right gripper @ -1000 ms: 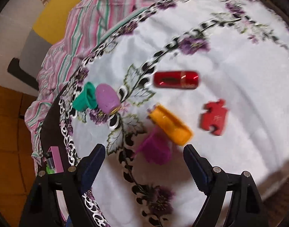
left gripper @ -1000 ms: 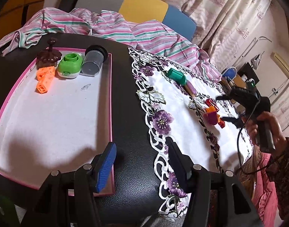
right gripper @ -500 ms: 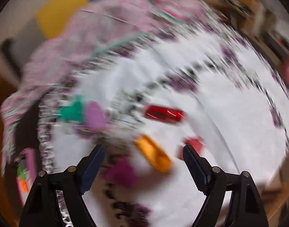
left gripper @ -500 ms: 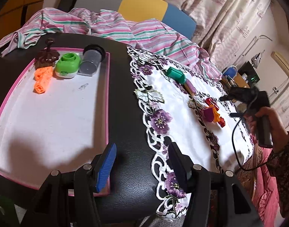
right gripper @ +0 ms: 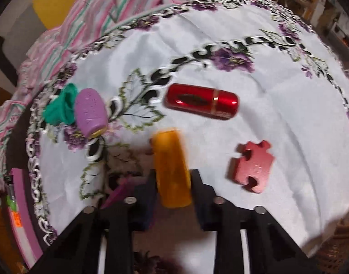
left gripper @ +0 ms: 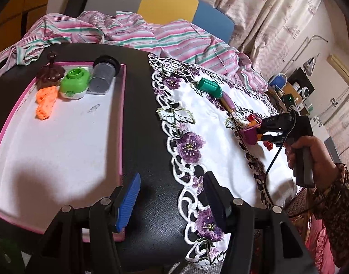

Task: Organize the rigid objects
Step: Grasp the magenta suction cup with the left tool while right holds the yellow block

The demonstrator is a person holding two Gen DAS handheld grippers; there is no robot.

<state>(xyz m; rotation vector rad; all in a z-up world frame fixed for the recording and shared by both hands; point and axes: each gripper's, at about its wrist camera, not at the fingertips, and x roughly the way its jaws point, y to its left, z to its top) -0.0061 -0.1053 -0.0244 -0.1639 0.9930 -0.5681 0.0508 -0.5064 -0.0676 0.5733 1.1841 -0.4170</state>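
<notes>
My right gripper (right gripper: 173, 182) has its jaws clamped on the near end of a smooth orange plastic cylinder (right gripper: 172, 166), which lies on the white embroidered tablecloth (right gripper: 277, 125). Just left of it sits a magenta plastic piece (right gripper: 119, 191); to the right, a red jigsaw-shaped piece (right gripper: 252, 166); farther off, a glossy red capsule-shaped case (right gripper: 202, 101). My left gripper (left gripper: 172, 201) hangs with jaws wide apart and nothing between them, over the black table (left gripper: 140, 114) beside the pink-rimmed white tray (left gripper: 123, 123).
</notes>
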